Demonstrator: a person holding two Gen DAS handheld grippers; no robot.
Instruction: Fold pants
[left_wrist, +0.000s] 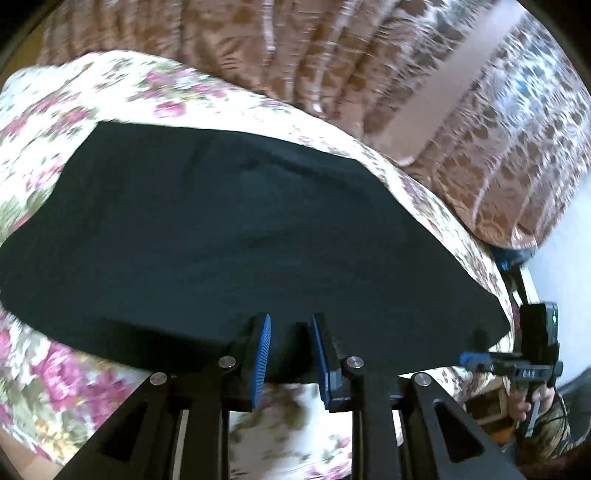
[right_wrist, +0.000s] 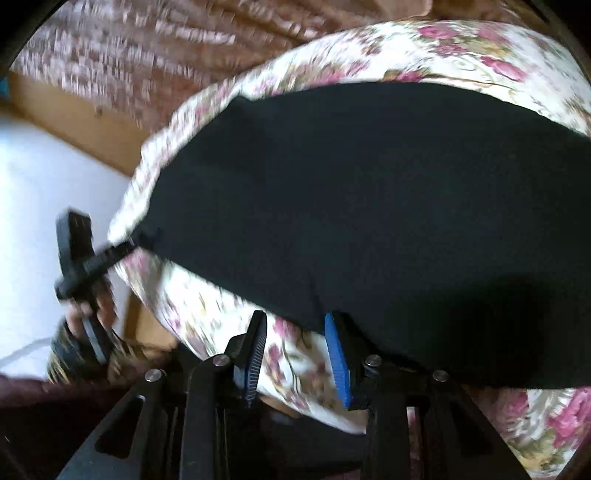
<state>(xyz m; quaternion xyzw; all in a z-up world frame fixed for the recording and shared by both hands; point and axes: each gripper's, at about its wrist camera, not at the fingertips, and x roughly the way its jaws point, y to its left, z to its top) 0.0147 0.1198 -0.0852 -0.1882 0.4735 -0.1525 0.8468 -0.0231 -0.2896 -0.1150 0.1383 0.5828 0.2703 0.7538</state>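
Observation:
The black pants (left_wrist: 229, 229) lie spread flat on a floral cushion (left_wrist: 92, 96); they also fill the right wrist view (right_wrist: 369, 206). My left gripper (left_wrist: 290, 321) is open, its blue pads straddling the near edge of the pants. My right gripper (right_wrist: 295, 319) is open at the pants' near hem, over the floral cloth (right_wrist: 229, 306). In the left wrist view the right gripper (left_wrist: 466, 357) shows at the pants' right corner. In the right wrist view the left gripper (right_wrist: 138, 238) shows at the pants' left corner.
A brown patterned sofa back (left_wrist: 295, 48) rises behind the cushion, with a pink band (left_wrist: 443, 96) across it. A white floor (right_wrist: 48, 192) and a wooden edge (right_wrist: 81, 118) lie to the left in the right wrist view. Both views are blurred.

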